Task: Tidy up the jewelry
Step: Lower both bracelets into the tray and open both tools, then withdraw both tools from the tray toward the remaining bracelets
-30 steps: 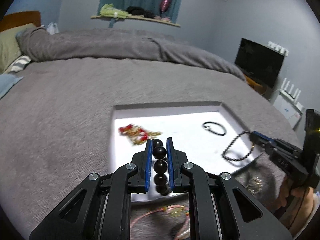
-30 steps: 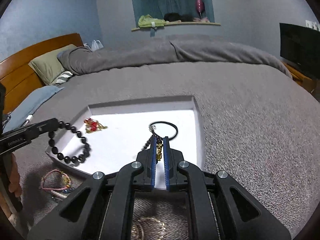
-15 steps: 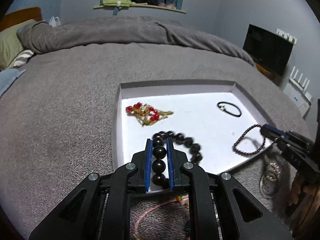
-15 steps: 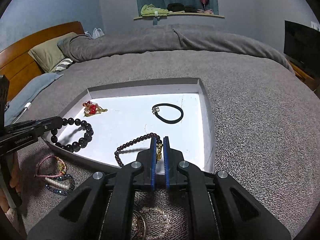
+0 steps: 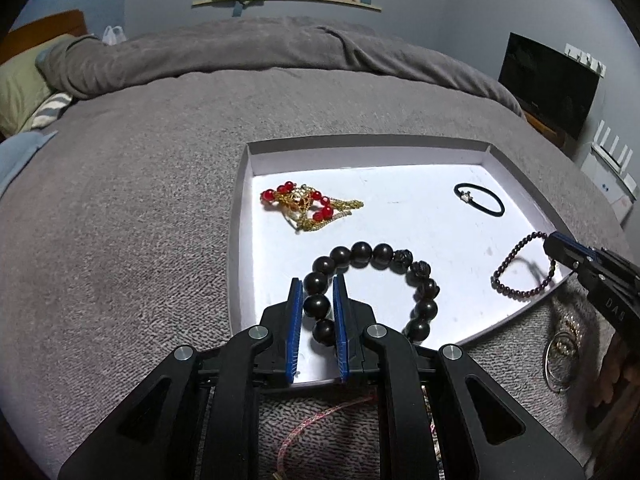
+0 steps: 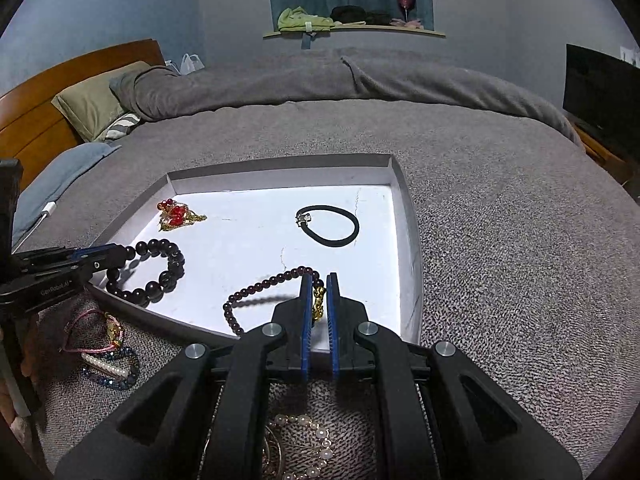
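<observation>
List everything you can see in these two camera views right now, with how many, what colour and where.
tray: one, white, on the bed
big-bead bracelet: one, near black, near left of tray, in the left tongs
small-bead bracelet: one, dark red with gold clasp, near right of tray, in the right tongs
red and gold piece: one, far left of tray
hair-tie style band: one, black, far right of tray
loose bracelets: several, pink, pearl, blue, on the blanket left of tray
pearl strand and rings: on the blanket under the right tongs
blanket: one, grey, covering the bed
left tongs: black, blue pads, shut
right tongs: same, shut
</observation>
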Motion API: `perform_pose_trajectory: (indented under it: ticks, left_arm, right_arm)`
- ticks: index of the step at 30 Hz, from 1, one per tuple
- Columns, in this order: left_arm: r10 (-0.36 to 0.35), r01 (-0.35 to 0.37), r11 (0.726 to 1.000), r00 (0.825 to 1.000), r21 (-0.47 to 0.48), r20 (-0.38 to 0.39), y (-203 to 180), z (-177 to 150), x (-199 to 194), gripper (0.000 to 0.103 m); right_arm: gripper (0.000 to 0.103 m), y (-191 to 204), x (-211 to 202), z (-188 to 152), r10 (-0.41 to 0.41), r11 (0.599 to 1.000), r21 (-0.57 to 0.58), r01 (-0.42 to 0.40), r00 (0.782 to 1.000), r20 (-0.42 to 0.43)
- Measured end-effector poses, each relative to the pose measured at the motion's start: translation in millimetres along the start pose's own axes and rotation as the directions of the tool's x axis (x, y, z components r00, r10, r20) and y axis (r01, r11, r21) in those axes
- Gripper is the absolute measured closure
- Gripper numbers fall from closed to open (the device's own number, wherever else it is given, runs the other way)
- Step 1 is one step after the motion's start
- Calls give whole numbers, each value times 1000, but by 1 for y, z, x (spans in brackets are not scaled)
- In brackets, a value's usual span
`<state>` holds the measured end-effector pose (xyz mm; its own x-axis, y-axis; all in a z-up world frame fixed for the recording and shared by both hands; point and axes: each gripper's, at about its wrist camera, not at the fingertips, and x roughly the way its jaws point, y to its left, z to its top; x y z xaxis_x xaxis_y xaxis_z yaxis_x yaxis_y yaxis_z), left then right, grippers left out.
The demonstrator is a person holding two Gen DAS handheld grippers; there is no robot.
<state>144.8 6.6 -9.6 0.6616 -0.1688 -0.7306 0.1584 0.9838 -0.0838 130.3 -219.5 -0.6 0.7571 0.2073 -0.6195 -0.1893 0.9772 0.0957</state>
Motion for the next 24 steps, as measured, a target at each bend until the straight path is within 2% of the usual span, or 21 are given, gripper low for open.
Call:
perform_pose_trajectory:
  ticks: [5,7,10,13,15,16,17,18,19,21,22,24]
  left_arm:
    - [15,-15,1000,1000,-2,8,2,0,-2,88]
    - [20,-20,1000,1000,-2,9,2,0,-2,81]
    - [20,-20,1000,1000,2,23,1,1,-6,76]
    - [12,-13,1000,999,2,42,-1,2,-10,72]
    - [12,-12,1000,998,2,64,-1,3,-15,68]
    - [13,-13,1000,997,3,70,-2,3,-17,65]
    - [14,-14,1000,997,3,77,-2,4,-19,63]
    - [16,-17,1000,996,1,84,-2,4,-21,59]
    - [20,-20,1000,995,-2,93,-2,5,-23,49]
    - [32,-32,999,993,-6,116,-1,5,-28,46]
    - [41,-41,999,991,-3,126,-2,5,-30,42]
    - [52,-52,999,988,-4,143,-2,5,-34,31]
  right_arm:
    - [96,0,-1,0,1,1000,0,-1,1000,0]
    - [95,0,-1,0,0,1000,1,0,1000,2]
    - [94,-1,-3,0,1,1000,5,-1,1000,11]
    - [73,-1,-10,1,13,1000,14,-13,999,46]
    - [68,-2,-19,3,15,1000,17,-17,996,87]
    - [61,-3,-22,4,14,1000,21,-16,994,106]
    - [49,-4,-26,5,12,1000,26,-16,992,123]
    - [43,-5,-29,5,11,999,34,-16,989,144]
    - [34,-7,-33,6,5,999,41,-12,986,166]
    - [24,-10,-39,8,0,999,52,-10,982,189]
    - [15,-12,-42,8,2,998,61,-15,979,204]
    - [4,-16,-47,9,0,997,80,-19,972,234]
